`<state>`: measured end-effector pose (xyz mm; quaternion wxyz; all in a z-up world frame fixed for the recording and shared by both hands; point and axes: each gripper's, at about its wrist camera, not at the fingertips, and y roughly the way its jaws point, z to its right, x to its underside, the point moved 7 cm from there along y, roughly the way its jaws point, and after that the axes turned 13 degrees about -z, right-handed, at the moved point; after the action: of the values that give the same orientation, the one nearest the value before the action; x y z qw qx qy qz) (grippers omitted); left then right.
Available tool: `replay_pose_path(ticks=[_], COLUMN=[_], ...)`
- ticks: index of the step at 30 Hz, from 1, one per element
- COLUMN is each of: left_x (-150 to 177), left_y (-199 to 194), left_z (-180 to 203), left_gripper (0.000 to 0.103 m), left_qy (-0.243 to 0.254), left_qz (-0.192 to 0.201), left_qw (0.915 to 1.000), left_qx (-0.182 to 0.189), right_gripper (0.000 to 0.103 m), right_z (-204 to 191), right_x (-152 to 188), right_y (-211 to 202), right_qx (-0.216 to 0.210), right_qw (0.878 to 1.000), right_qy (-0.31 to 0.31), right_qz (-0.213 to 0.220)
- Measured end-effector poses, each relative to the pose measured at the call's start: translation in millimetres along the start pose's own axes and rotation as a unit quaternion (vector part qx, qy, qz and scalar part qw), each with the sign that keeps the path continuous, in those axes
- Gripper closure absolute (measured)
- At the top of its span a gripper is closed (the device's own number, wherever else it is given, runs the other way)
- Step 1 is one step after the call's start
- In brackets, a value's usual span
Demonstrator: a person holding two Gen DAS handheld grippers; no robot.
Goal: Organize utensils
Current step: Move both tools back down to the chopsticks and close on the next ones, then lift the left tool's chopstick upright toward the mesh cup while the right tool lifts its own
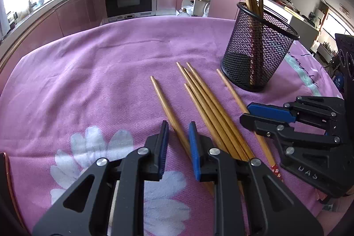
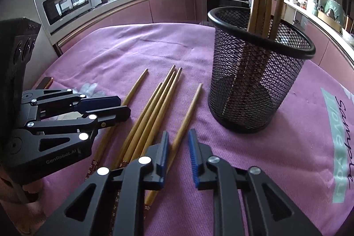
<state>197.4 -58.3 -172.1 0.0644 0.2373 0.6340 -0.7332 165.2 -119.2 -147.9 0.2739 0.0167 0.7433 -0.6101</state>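
Broadly, a pink cloth (image 1: 88, 72) covers the tabletop; the mesh cup (image 2: 258, 79) holding chopsticks stands mid-cloth. Six loose chopsticks (image 1: 205, 98) lie beside it. Each released claw, left (image 1: 178, 143) and right (image 2: 178, 147), straddles one chopstick.

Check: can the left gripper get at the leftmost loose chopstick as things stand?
Probably yes. The left gripper is open, the leftmost chopstick already lies between its fingers, and nothing covers it; the right gripper straddles another chopstick.

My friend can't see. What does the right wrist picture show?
Six wooden chopsticks lie on a purple cloth beside a black mesh cup holding more. The right tool hangs open over one; the left tool sits alongside.
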Motion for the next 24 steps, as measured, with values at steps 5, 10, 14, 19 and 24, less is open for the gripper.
replay_pose_path(ticks=[5, 10, 14, 19, 24], left_x=[4.2, 8.9, 8.4, 5.7, 5.6], left_y=[-1.6, -3.2, -2.1, -0.8, -2.0], left_z=[-2.6, -4.3, -3.4, -3.0, -4.8], left_gripper=[0.091, 0.094, 0.092, 0.092, 0.095], left_qy=[-0.015, -0.019, -0.013, -0.014, -0.027], left_qz=[0.001, -0.001, -0.002, -0.003, -0.002], left_qw=[0.9999, 0.9998, 0.9999, 0.9999, 0.9996], left_qx=[0.005, 0.007, 0.001, 0.0, 0.009], right_gripper=[0.098, 0.098, 0.097, 0.097, 0.098], right_z=[5.8, 6.8, 5.4, 4.5, 5.1], right_x=[0.1, 1.0, 0.1, -1.7, -0.6], right_y=[-1.2, -2.5, -1.5, 0.0, -2.3], right_qx=[-0.011, -0.01, -0.003, -0.001, -0.009], right_qw=[1.0, 1.0, 1.0, 1.0, 1.0], right_qy=[0.013, 0.01, 0.003, 0.002, 0.007], right_qz=[0.002, 0.0, -0.003, -0.003, 0.003])
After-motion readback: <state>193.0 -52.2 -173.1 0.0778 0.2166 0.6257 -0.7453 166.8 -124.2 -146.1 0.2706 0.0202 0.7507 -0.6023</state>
